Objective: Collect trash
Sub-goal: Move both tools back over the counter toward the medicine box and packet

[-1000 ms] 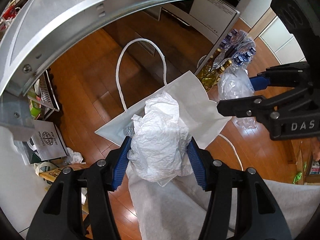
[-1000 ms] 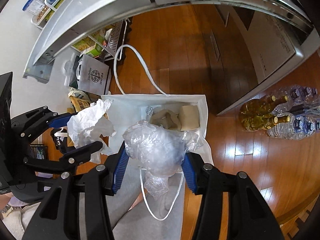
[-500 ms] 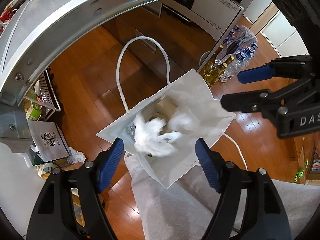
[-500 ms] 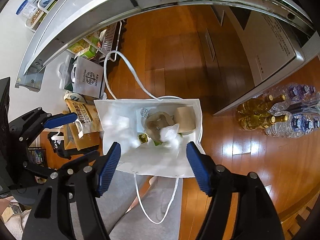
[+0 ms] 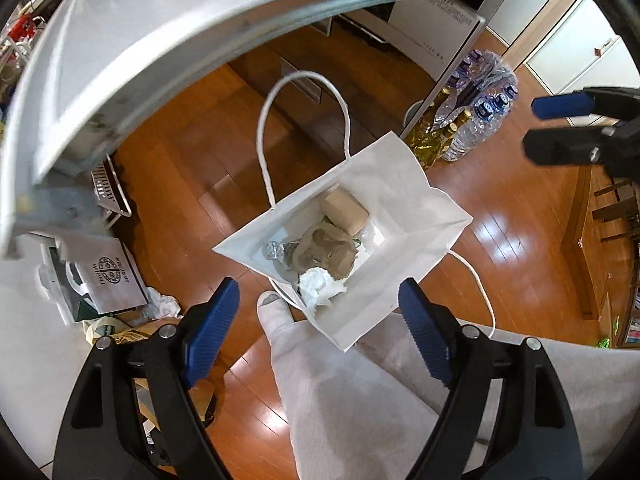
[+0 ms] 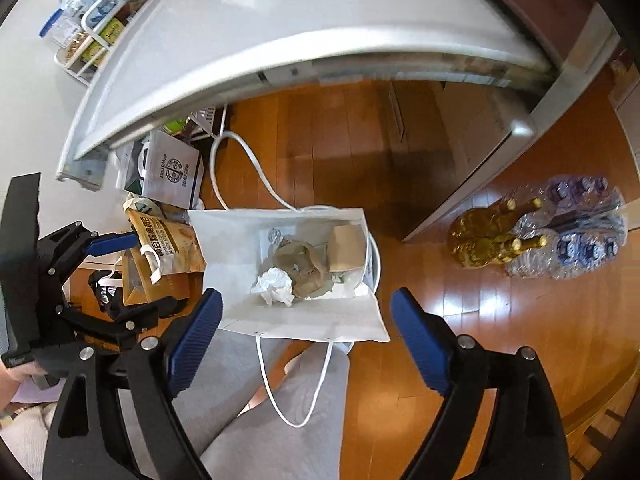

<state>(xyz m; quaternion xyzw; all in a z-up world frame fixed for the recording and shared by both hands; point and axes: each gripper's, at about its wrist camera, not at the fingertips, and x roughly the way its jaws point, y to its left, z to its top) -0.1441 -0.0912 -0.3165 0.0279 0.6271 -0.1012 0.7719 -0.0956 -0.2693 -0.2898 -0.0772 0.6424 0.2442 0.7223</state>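
Note:
A white paper bag (image 5: 408, 200) with rope handles stands open on the wooden floor; it also shows in the right wrist view (image 6: 236, 240). Inside lie a crumpled white paper wad (image 5: 318, 286) (image 6: 274, 284), crumpled brown paper (image 5: 326, 250) (image 6: 304, 268), a brown box (image 5: 346, 212) (image 6: 346, 248) and a bit of foil (image 5: 276, 250). My left gripper (image 5: 318, 332) hangs open and empty above the bag's near side. My right gripper (image 6: 306, 340) is open and empty above the bag too; it shows at the right edge of the left wrist view (image 5: 560, 128).
A steel table edge (image 5: 160, 52) arches overhead. Glass bottles (image 6: 492, 236) and packed water bottles (image 6: 580, 232) stand on the floor to the right. Shopping bags (image 6: 170, 172) and a snack packet (image 6: 168, 244) lie to the left. Grey-trousered legs (image 5: 340, 392) are below the grippers.
Both grippers opened and dropped their trash into the bag: the left its white paper wad, the right its clear plastic wad. Both have risen away from the bag.

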